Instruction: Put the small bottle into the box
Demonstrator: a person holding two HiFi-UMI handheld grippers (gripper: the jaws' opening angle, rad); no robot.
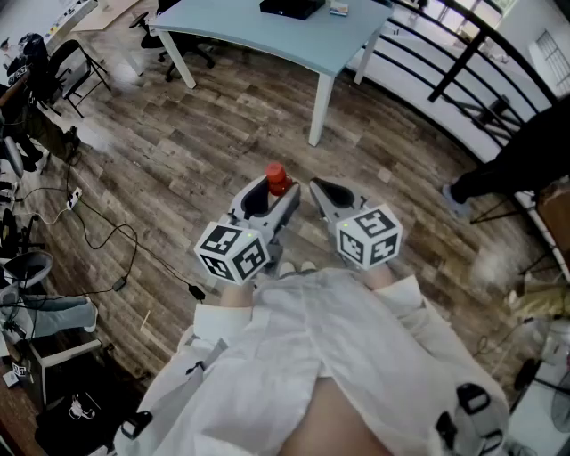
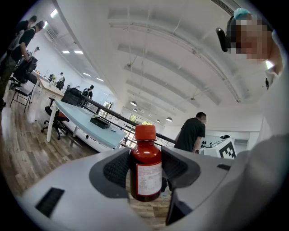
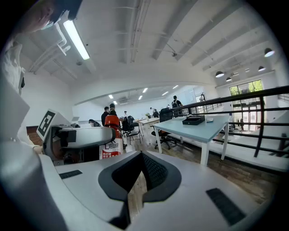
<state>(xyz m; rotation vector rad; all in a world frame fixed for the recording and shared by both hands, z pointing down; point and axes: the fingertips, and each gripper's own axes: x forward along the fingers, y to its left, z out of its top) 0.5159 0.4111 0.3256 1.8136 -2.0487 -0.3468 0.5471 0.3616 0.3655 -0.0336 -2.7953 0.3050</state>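
Your left gripper [image 1: 267,199] has its jaws spread wide around the small bottle [image 2: 146,168], with the ribbed pads pressing its red body from both sides below the red cap. The bottle stands upright, carried in the air above the wooden floor [image 1: 178,151] and resting on nothing. Hold that squeeze steady and the gripper close to level, since a round body could probably twist in the pads. Your right gripper [image 3: 141,158], just beside it, has its jaws drawn together on nothing, so it is free to steady the box. No box shows for certain: a dark flat thing [image 1: 290,7] lies near the far edge of the pale blue table [image 1: 267,40] ahead of you, and I cannot tell whether that is it, so confirm before lowering the bottle in base first
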